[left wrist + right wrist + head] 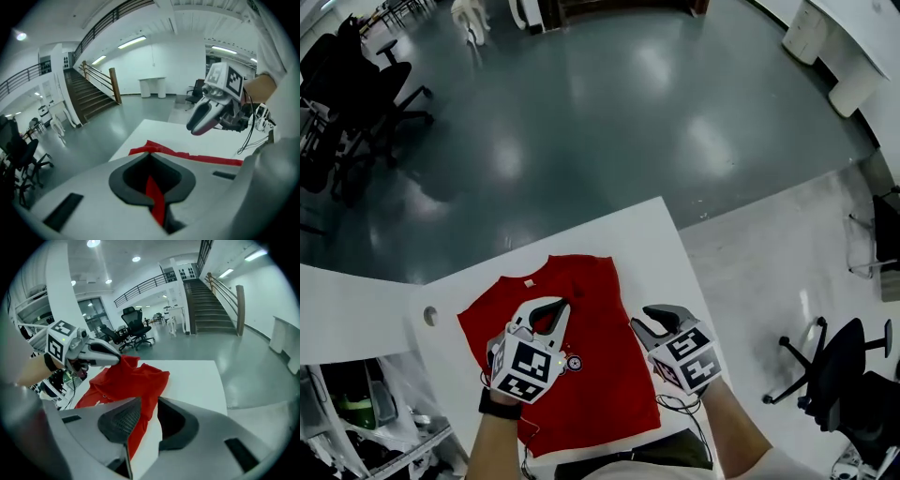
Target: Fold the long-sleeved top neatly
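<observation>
Lying flat on the white table [649, 236], the red long-sleeved top [598, 370] has its neck at the far end and its hem at the near edge, close to the person. Its body looks narrow, and no sleeve sticks out at either side. A small printed badge shows near the middle of the cloth.

The left gripper [559, 306] sits over the middle of the top, pointing far and downward. Its jaws are pressed together on a strip of the red cloth, which runs up between the pads in the left gripper view. A dark band circles the left wrist [500, 405].

The right gripper [657, 322] is just at the right edge of the top. Its jaws stand apart, with the cloth's edge showing in the gap beside bare table; the right-hand pad is clear of the fabric.

A round hole [429, 316] is cut in the table left of the top. Black office chairs [366, 98] stand on the grey floor at the far left
</observation>
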A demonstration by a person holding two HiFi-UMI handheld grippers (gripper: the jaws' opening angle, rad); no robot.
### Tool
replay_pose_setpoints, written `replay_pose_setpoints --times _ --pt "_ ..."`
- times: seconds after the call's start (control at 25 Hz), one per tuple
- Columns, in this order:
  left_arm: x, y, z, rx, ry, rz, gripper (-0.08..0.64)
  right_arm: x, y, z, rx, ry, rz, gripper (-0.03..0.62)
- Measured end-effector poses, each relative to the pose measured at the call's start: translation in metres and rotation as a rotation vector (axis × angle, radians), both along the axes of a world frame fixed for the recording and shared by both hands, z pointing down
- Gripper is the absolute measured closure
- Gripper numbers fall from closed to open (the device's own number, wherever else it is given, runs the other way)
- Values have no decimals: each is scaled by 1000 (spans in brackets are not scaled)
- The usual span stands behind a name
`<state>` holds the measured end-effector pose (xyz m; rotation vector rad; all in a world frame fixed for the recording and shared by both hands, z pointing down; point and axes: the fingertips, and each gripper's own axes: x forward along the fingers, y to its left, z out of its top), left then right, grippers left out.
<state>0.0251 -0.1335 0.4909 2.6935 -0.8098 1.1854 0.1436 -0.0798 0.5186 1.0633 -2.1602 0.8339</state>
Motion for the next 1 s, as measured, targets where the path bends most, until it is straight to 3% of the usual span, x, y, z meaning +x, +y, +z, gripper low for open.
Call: replay_pose_setpoints --times 0.12,0.2,0.28,0.6,0.76,1.0 --pt "19 10 57 -104 -49 43 548 9 -1 14 -24 6 8 469" --pt "25 16 85 -129 -98 52 546 9 -1 22 -37 9 1 469" --pt "26 20 95 -114 -127 55 442 3 -3 29 -40 13 -23 468" --pt "-9 29 70 -117 -41 -6 405 -39 -16 33 -37 29 -163 468" --pt "-53 28 56 -120 -50 -46 405 -66 -23 31 -24 44 -225 466" --pt "-175 15 75 -128 -239 -189 405 -87 -44 36 13 61 -262 449"
